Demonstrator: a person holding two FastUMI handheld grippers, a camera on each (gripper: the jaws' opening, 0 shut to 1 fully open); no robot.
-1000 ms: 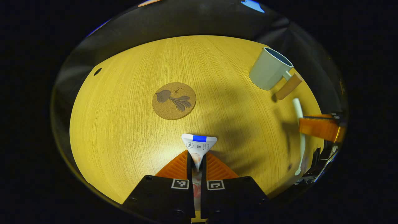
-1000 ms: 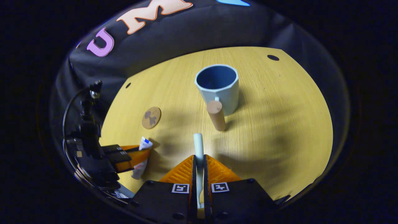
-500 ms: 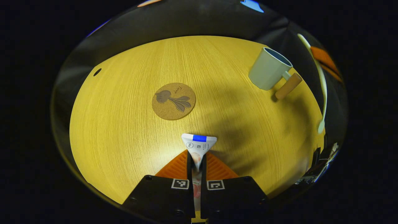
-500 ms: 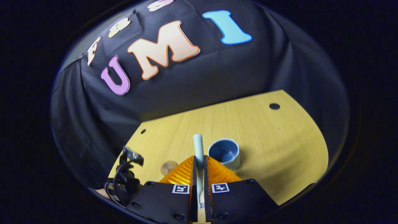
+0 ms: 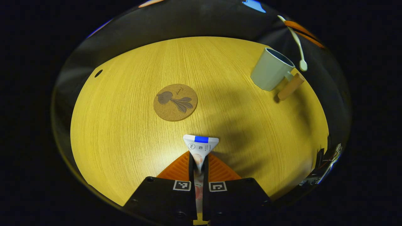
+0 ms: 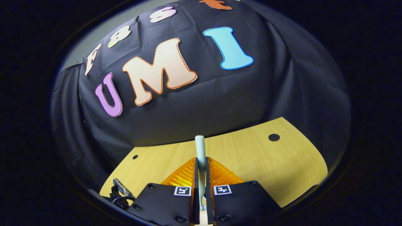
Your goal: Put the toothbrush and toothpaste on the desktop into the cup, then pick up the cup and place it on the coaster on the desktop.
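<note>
Here both tongs grip: toothpaste [image 5: 201, 146] points forward, toothbrush [image 6: 200, 150] hangs head-down over cup [image 5: 272, 72].

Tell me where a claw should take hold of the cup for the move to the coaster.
Grip the cup by its wooden peg handle, coming from the handle's side. It juts out clear of the wall, and gripping there leaves the mouth open for the toothbrush hanging just above it.

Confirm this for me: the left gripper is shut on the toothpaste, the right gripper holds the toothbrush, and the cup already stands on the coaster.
Not quite. In the left gripper view the cup stands on the bare desktop, well apart from the coaster. The rest holds.
</note>
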